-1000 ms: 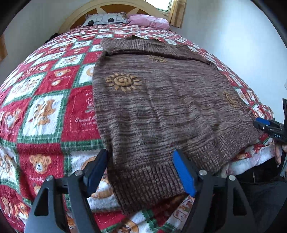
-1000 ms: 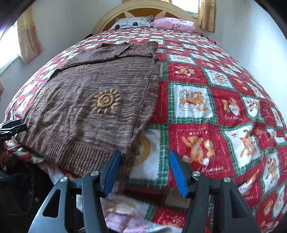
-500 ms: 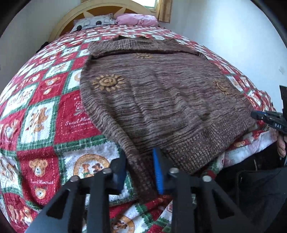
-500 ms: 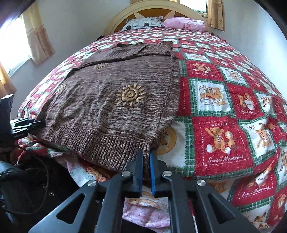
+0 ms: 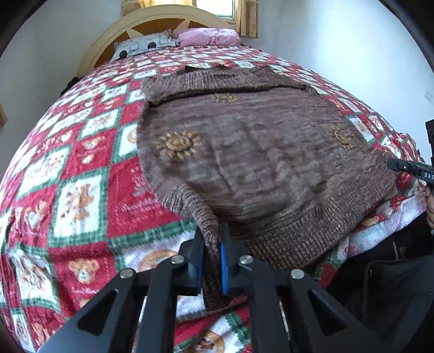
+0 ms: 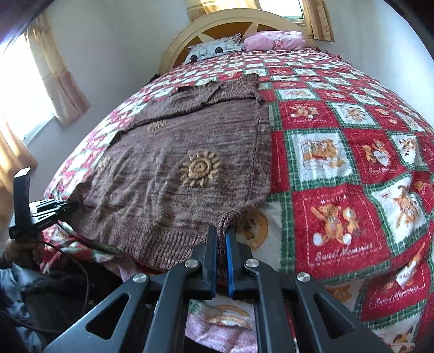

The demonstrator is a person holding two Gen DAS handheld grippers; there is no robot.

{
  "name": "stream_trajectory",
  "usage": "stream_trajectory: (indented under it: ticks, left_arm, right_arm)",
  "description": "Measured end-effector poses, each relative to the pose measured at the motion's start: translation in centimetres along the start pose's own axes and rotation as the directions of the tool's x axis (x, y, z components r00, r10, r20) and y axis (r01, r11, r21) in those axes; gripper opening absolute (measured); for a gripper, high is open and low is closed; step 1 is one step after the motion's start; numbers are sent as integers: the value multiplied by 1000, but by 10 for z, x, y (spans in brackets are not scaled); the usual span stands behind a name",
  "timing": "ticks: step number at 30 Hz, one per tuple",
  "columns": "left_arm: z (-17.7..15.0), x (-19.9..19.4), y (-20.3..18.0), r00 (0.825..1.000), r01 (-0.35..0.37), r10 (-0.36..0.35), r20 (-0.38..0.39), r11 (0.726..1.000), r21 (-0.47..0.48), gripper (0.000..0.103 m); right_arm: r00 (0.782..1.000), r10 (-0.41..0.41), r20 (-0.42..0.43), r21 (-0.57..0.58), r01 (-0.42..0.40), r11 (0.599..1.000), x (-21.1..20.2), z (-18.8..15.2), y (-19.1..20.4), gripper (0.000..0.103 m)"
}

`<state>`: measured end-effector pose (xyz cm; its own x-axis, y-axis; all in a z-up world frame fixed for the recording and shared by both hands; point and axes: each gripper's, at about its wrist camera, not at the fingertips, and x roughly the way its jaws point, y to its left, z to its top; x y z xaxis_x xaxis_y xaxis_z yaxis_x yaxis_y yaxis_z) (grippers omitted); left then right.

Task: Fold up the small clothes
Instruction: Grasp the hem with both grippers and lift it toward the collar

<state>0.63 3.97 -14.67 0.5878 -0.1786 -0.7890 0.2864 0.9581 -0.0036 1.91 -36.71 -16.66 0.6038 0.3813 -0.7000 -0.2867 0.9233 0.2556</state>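
A brown knitted sweater (image 5: 252, 152) with yellow sun patterns lies spread on the bed, its ribbed hem toward me. My left gripper (image 5: 213, 239) is shut on the hem's left corner, which rises a little off the quilt. In the right wrist view the same sweater (image 6: 173, 168) fills the left half, and my right gripper (image 6: 221, 236) is shut on the hem's right corner. Each gripper shows at the edge of the other's view: the right gripper (image 5: 407, 167) at the far right, the left gripper (image 6: 54, 209) at the far left, both pinching the hem.
A red, green and white teddy-bear quilt (image 6: 339, 173) covers the bed. A grey pillow (image 5: 143, 46) and a pink bundle (image 5: 208, 36) lie by the cream headboard (image 6: 236, 19). Curtained windows (image 6: 40, 81) stand at the left and behind. Dark bags (image 5: 393, 285) sit below the bed's near edge.
Both grippers went from open to shut on the sweater's hem corners. The corners now lift slightly and the sweater wrinkles near them.
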Motion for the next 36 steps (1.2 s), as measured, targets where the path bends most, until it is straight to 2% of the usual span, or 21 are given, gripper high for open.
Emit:
stream_trajectory:
  ticks: [12,25,36]
  left_arm:
    - [36,-2,18,998,-38,38,55,999,12,10]
    - [65,9,30,998,-40,39,52,999,33,10]
    - [101,15,46,997,-40,37,72,998,42,10]
  right_arm:
    - [998,41,57,15,-42,999,1,33,-1,5]
    - [992,67,104,39,-72,997,9,74,-3,5]
    - [988,80,129,0,-81,997,27,122,9,5]
